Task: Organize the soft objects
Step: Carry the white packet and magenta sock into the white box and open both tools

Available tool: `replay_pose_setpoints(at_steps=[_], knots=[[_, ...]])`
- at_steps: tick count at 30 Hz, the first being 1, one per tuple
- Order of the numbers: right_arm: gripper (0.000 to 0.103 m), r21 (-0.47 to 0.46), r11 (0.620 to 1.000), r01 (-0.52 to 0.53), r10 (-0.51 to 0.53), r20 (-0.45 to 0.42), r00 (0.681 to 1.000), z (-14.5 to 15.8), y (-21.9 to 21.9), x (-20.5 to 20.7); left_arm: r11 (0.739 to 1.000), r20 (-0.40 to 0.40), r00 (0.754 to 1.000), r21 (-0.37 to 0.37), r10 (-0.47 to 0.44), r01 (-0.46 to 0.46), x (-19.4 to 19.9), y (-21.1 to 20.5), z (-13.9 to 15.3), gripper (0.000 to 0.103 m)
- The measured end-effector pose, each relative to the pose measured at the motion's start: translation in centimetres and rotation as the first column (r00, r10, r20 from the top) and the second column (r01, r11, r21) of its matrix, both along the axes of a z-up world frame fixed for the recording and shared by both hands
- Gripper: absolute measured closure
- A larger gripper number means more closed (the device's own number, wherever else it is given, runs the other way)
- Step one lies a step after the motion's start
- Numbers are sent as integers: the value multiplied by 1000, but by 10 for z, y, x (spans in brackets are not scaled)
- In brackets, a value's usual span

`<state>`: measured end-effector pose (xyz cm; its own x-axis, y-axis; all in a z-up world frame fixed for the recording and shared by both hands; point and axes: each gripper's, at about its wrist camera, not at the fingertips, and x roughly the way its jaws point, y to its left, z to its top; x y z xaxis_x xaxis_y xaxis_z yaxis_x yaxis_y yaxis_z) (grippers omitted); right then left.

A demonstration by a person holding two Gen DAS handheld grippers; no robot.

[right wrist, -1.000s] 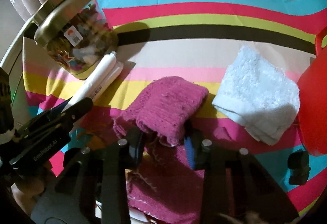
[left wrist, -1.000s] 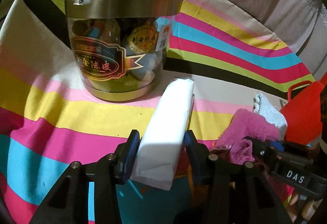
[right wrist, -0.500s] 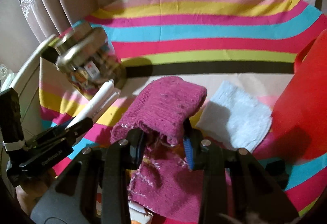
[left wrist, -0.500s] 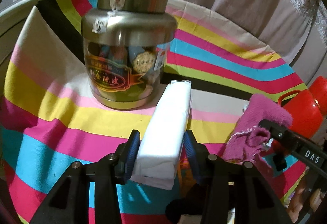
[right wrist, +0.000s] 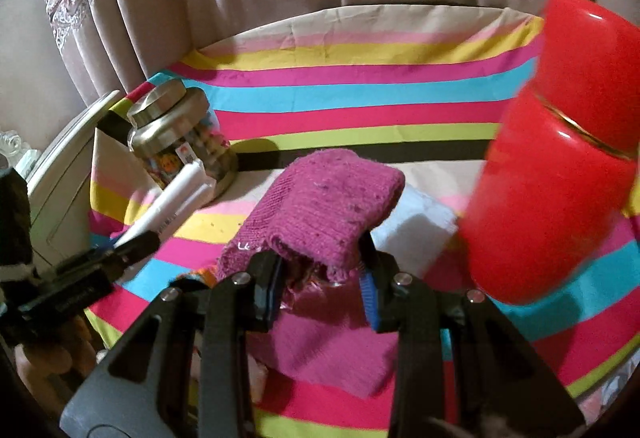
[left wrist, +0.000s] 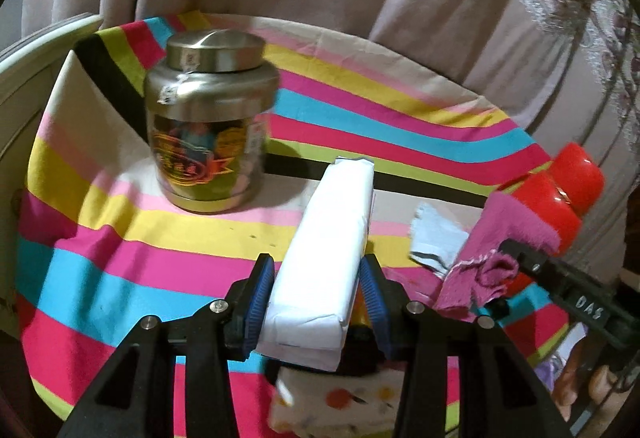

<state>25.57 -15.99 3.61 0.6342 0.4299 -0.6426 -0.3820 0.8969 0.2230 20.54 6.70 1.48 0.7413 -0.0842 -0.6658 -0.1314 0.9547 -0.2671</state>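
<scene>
carry step: both soft items gripped and clear of the striped cloth (left wrist: pixel 120 270).

white wrapped pack (left wrist: pixel 332 250) is clenched between the pads of the left gripper (left wrist: pixel 318 298), its far end pointing toward the metal-lidded jar (left wrist: pixel 208 126). magenta knitted cloth (right wrist: pixel 324 206) is clamped in the right gripper (right wrist: pixel 320 278) and hangs over the pale blue towel (right wrist: pixel 420 230), near the red flask (right wrist: pixel 560 158). judged next: move each item to a free spot on the cloth, lower it, then release; keep clear of jar and flask.

Lidded jar (left wrist: pixel 210 134) and red flask (right wrist: pixel 560 174) on striped cloth (left wrist: pixel 120 262).
</scene>
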Motion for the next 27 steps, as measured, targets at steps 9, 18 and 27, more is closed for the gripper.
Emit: replay_pose_setpoints(at_steps=[9, 18, 27], knots=[[67, -27, 996, 81, -82, -39, 996, -8, -62, -29, 994, 22, 993, -10, -112, 112, -25, -64, 19, 58], [67, -37, 986, 161, -163, -64, 984, -14, -126, -53, 981, 12, 981, -24, -191, 191, -41, -118, 23, 58], [67, -49, 966, 255, -258, -71, 964, -18, -198, -84, 958, 24, 960, -69, -277, 278, -51, -175, 29, 58]])
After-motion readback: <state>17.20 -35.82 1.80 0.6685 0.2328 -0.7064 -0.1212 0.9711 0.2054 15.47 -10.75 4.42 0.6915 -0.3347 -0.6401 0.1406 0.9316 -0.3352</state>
